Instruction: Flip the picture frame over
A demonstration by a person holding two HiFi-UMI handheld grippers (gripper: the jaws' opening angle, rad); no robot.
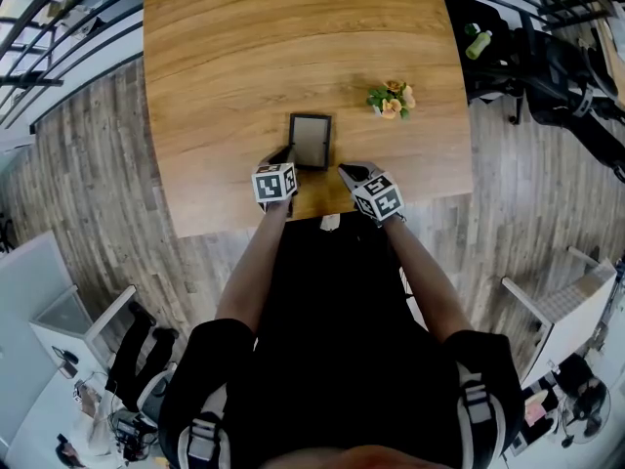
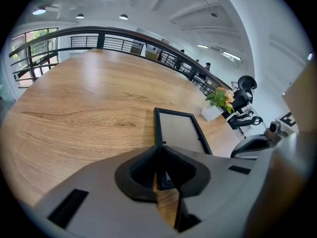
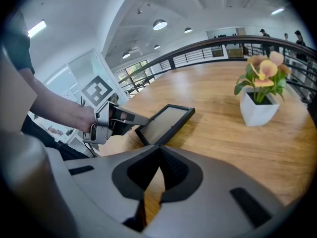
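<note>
Left gripper (image 2: 161,150) on picture frame (image 2: 178,130) corner

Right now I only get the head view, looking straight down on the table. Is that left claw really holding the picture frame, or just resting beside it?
Observer: It is holding it. The left gripper view shows the left gripper closed on the near left corner of the picture frame.
Operator: And the other claw, has it got anything?
Observer: No. In its own view the right gripper has its jaws together with nothing between them. It hangs over the bare table, short of the frame.
</note>
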